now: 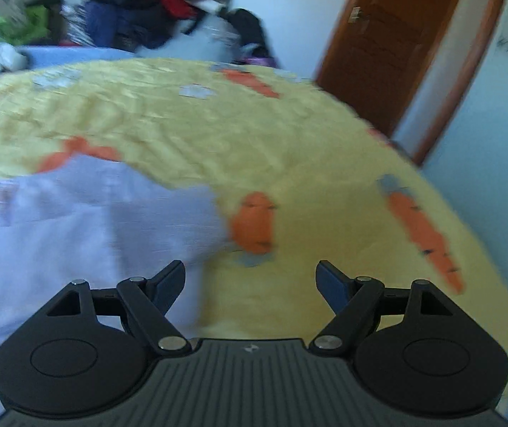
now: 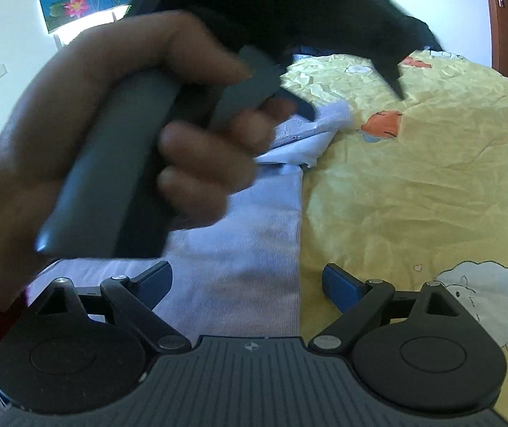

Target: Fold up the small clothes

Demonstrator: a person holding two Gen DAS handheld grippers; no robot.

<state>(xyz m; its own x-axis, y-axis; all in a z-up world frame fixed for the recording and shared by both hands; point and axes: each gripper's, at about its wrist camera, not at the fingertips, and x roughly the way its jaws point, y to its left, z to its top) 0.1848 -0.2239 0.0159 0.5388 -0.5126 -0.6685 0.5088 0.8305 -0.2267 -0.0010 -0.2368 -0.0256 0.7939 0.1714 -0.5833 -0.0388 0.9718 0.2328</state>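
Note:
A pale lilac garment (image 1: 76,227) lies flat on a yellow bedsheet (image 1: 289,142) printed with carrots. My left gripper (image 1: 250,277) is open and empty, above the garment's right edge; the view is blurred. In the right wrist view the same garment (image 2: 246,256) lies below my right gripper (image 2: 246,281), which is open and empty over its straight right edge. The person's hand (image 2: 76,135) holds the left gripper's grey handle just ahead, over the garment's bunched far end (image 2: 310,138).
A pile of dark and red clothes and bags (image 1: 140,10) sits beyond the bed's far edge. A brown wooden door (image 1: 396,46) stands at the right. The sheet (image 2: 413,185) spreads right of the garment, with a sheep print (image 2: 481,299).

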